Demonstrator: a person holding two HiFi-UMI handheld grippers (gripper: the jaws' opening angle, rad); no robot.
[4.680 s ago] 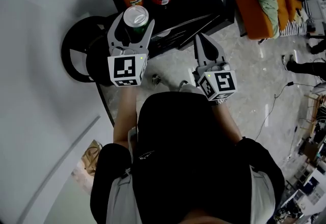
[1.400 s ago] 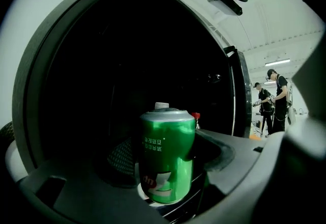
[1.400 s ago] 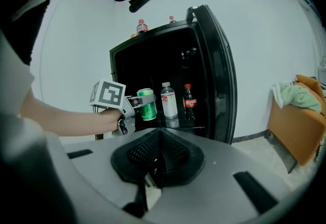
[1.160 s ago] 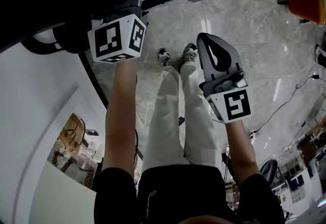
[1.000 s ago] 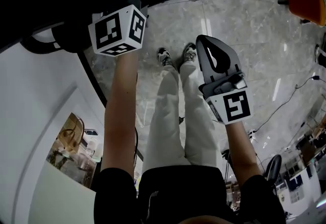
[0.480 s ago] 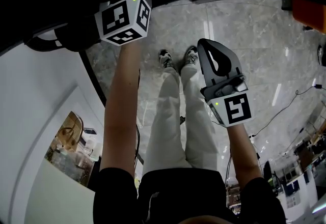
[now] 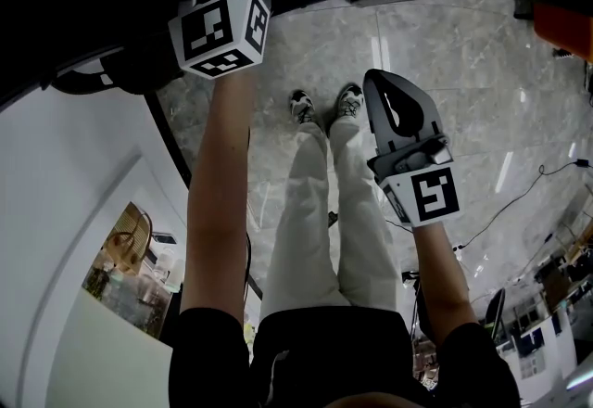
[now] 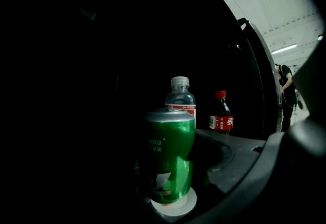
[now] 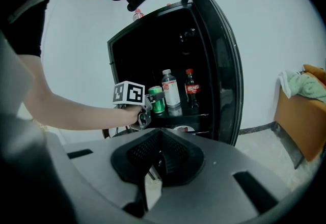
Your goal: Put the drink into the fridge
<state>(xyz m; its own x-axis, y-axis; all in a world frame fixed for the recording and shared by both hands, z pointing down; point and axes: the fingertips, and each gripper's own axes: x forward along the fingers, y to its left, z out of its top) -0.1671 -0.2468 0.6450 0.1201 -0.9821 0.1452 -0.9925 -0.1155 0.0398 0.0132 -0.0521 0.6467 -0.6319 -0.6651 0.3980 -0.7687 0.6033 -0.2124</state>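
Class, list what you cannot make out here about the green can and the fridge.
- Left gripper view: darkness inside the fridge hides whatever is under the green can.
- Head view: the top edge cuts off most of the can and the left gripper's tips.
- Right gripper view: the bottles' labels are too small to read.

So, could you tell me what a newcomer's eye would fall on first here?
The green can, held in the left gripper, stands out against the dark inside of the open fridge. Behind it stand a water bottle and a cola bottle. The right gripper hangs shut and empty, back from the fridge.
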